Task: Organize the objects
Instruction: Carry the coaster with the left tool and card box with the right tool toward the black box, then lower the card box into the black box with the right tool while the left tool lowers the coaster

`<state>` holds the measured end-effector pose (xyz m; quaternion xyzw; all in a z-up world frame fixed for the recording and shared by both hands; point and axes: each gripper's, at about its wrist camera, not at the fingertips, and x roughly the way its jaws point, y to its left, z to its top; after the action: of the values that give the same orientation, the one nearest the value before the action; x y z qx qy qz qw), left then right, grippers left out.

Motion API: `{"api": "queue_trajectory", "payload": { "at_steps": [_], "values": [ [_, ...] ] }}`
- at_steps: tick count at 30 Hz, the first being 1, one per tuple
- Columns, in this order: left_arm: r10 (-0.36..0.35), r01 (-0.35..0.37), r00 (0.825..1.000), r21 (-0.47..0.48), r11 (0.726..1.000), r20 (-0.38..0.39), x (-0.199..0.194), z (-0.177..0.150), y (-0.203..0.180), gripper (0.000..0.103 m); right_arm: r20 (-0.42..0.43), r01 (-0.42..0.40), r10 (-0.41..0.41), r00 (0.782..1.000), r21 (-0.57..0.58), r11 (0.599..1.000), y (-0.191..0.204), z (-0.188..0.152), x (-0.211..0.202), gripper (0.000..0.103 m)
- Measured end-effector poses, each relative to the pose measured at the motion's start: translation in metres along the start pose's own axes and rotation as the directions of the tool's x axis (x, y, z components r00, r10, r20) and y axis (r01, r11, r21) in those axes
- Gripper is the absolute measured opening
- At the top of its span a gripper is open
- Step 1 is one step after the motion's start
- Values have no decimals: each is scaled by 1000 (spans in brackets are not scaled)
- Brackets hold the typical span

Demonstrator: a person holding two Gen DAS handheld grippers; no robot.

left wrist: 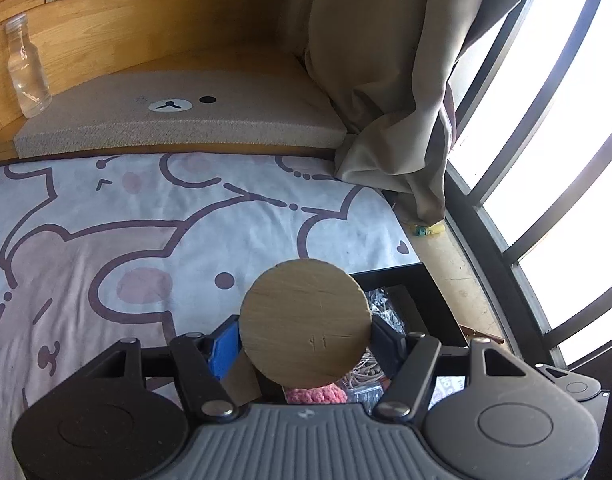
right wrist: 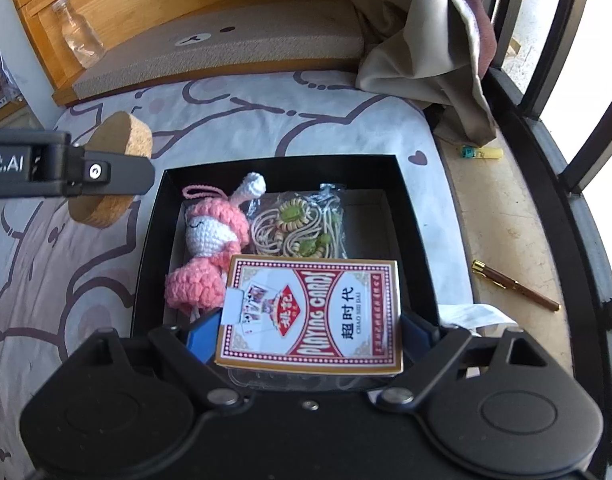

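1. right gripper (right wrist: 310, 340) clamped across the short sides of the playing-card box (right wrist: 312, 316), jaws wide on it, long axis running side to side between the pads
2. card box hanging over the near part of the black box (right wrist: 416, 216), straight below and ahead of the tongs (so likely a plain lowering, no sideways reach)
3. inside already: pink crochet doll (right wrist: 210, 240) at left, bagged beaded cord (right wrist: 302, 226) at the far middle; bare floor only at the right and far right
4. left gripper (left wrist: 304, 336) at a middling spread, closed on the round cork coaster (left wrist: 305, 324), held flat side to the camera
5. coaster (right wrist: 114, 168) hanging left of the black box over the bear-print sheet (right wrist: 66, 280), outside the rim
6. right hand nearer the box interior; tall walls tight around the card box's ends, near rim hidden under the tongs
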<state>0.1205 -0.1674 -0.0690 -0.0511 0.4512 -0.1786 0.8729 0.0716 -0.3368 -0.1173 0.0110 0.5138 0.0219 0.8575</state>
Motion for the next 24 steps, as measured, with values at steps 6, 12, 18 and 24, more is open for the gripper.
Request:
{"api": "queue_trajectory", "payload": {
  "at_steps": [6,12,18,24],
  "values": [
    [-46,46,999,-28,999,-3,17,4,-2,67,-40,-17,16,999,-35,999,6,0,13,90],
    [-97,97,995,-21,995,-5,32,2,-13,67,-83,-49,47,995,-19,999,0,-5,19,90],
    [-145,144,989,-22,989,-8,45,3,-25,67,-85,-92,93,992,14,996,-10,-6,10,90],
    [-162,162,986,5,987,-28,60,7,-43,68,-64,-99,103,993,61,993,-23,-4,3,88]
  ]
}}
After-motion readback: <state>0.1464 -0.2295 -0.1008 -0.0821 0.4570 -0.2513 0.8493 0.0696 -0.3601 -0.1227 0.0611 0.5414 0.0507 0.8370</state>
